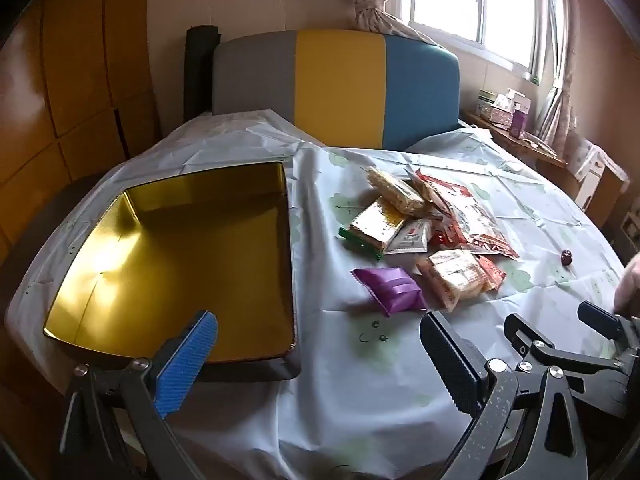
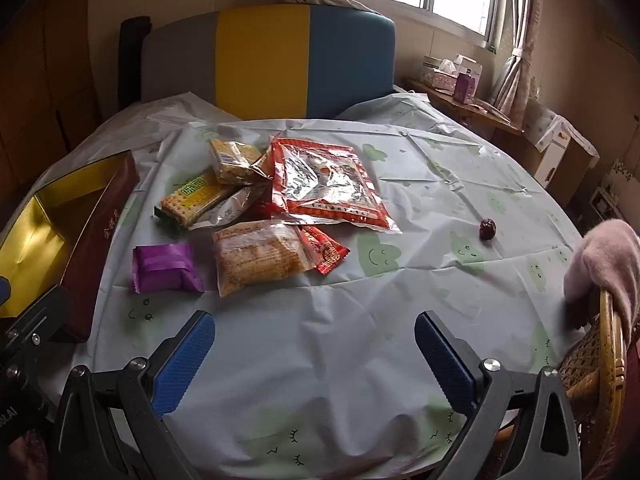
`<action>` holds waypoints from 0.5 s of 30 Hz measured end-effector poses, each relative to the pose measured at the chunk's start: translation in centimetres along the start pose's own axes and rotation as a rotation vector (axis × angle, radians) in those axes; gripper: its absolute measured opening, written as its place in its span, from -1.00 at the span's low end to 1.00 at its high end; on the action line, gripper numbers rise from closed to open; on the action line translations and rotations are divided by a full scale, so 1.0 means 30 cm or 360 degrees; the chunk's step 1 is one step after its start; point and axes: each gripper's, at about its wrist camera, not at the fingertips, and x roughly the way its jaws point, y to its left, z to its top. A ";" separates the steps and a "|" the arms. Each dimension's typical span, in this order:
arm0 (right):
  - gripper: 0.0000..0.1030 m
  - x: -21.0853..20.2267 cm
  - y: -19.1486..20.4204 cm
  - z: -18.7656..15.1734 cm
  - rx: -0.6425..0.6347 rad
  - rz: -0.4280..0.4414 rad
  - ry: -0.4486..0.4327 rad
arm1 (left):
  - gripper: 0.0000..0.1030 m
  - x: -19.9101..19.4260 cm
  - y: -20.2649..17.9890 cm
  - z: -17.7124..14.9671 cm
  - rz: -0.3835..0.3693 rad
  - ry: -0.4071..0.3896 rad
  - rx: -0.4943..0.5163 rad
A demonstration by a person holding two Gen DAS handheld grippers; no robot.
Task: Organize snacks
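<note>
A heap of snack packets lies mid-table: a purple packet (image 1: 390,290) (image 2: 166,267), a clear pack of orange biscuits (image 1: 456,274) (image 2: 258,255), a green-edged cracker pack (image 1: 374,226) (image 2: 192,199) and a large red-and-clear bag (image 2: 326,182) (image 1: 476,216). Left of them stands an open tin (image 1: 168,264) (image 2: 36,240) with a gold inside, holding nothing. My left gripper (image 1: 320,344) hovers open over the tin's near right corner, nothing between its fingers. My right gripper (image 2: 314,344) hangs open above bare cloth, short of the packets; it also shows in the left wrist view (image 1: 560,320).
A pale tablecloth with green cloud prints (image 2: 400,300) covers the round table. A small dark red fruit (image 2: 488,228) (image 1: 567,258) lies alone at the right. A grey, yellow and blue chair back (image 2: 264,60) stands behind; a wicker chair with pink cloth (image 2: 600,280) sits right.
</note>
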 end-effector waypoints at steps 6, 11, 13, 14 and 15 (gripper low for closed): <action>0.97 -0.014 0.029 -0.003 -0.0011 -0.0026 -0.0050 | 0.98 0.013 0.045 -0.009 -0.0029 0.0012 -0.0086; 0.97 -0.017 0.030 0.025 -0.0030 0.0020 -0.0043 | 0.98 0.007 0.051 -0.005 0.0000 0.0013 -0.0075; 0.97 -0.012 0.021 0.020 -0.0036 0.0036 -0.0049 | 0.98 0.005 0.052 -0.005 0.0004 0.0014 -0.0076; 0.97 -0.011 0.023 0.019 -0.0041 0.0040 -0.0048 | 0.98 0.005 0.053 -0.005 0.0006 0.0014 -0.0075; 0.97 -0.008 0.024 0.018 -0.0043 0.0045 -0.0044 | 0.98 0.005 0.053 -0.005 0.0008 0.0016 -0.0075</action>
